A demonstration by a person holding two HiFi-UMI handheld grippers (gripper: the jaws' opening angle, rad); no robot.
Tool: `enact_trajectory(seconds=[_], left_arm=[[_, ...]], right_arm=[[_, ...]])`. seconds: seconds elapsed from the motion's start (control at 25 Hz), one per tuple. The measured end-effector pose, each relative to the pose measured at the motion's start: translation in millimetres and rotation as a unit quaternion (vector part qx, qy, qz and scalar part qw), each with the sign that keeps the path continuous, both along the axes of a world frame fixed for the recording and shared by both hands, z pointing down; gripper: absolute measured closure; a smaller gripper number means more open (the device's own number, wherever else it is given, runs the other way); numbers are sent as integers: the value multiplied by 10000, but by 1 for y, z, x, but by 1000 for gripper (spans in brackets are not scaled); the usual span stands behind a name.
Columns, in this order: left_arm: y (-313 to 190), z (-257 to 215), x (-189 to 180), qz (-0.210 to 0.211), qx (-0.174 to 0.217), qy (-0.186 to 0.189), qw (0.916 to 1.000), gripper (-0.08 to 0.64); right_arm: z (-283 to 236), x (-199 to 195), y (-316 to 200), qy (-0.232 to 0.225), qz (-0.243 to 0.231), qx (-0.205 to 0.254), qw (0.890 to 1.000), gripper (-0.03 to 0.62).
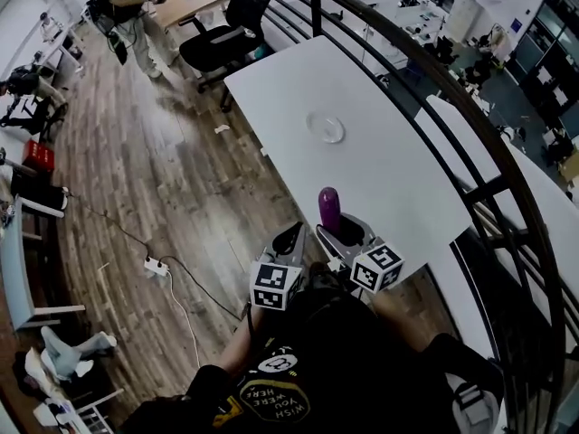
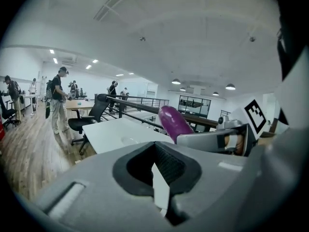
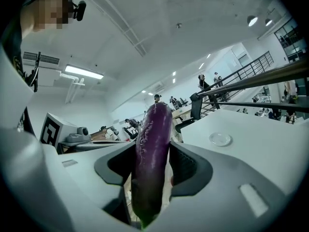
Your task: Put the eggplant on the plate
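My right gripper (image 3: pixel 152 164) is shut on a long purple eggplant (image 3: pixel 152 146), which stands upright between its pads. From the head view the eggplant (image 1: pixel 328 206) rises out of the right gripper (image 1: pixel 345 230) over the near end of the white table (image 1: pixel 389 174). A clear round plate (image 1: pixel 325 127) lies farther along the table, well beyond the eggplant, and appears ahead to the right in the right gripper view as the plate (image 3: pixel 220 138). My left gripper (image 1: pixel 290 236) hangs just left of the right one, off the table's near corner. The left gripper (image 2: pixel 157 162) is shut with nothing in it, and the eggplant (image 2: pixel 174 123) is to its right.
A black railing (image 1: pixel 470 143) curves along the table's right side, with another white table (image 1: pixel 543 197) beyond it. A black office chair (image 1: pixel 226 34) stands at the table's far end. A person (image 1: pixel 127 7) stands farther back. A power strip (image 1: pixel 156 266) and cable lie on the wooden floor at left.
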State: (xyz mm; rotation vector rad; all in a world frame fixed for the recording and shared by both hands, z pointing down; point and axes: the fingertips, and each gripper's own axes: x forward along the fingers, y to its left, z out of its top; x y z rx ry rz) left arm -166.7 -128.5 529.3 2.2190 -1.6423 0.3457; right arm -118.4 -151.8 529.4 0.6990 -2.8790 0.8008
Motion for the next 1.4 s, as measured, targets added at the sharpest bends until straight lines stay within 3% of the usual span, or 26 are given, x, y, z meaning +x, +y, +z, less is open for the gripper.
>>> enact_trajectory(seconds=[0.28, 0.56, 0.84, 1.0, 1.12, 1.4], left_arm=[[-64, 16, -34, 223, -181, 36, 9996, 555], [-150, 33, -91, 830, -206, 78, 9963, 555], [-235, 23, -147, 1378, -167, 322, 9898, 555], [-260, 28, -155, 1632, -293, 557, 9846, 555], [-279, 36, -148, 1795, -362, 535, 9816, 555], [-309, 55, -130, 1831, -416, 440, 9812, 555]], right_arm=[[13, -25, -58, 153, 241, -122, 9995, 379], [40, -73, -136, 470, 870, -253, 9948, 379], [17, -116, -217, 633, 1541, -132, 9859, 379], [14, -122, -242, 823, 1786, 29, 9805, 379], [29, -111, -260, 1218, 1852, 47, 9751, 379], [70, -76, -312, 2098, 1507, 184, 9659, 379]])
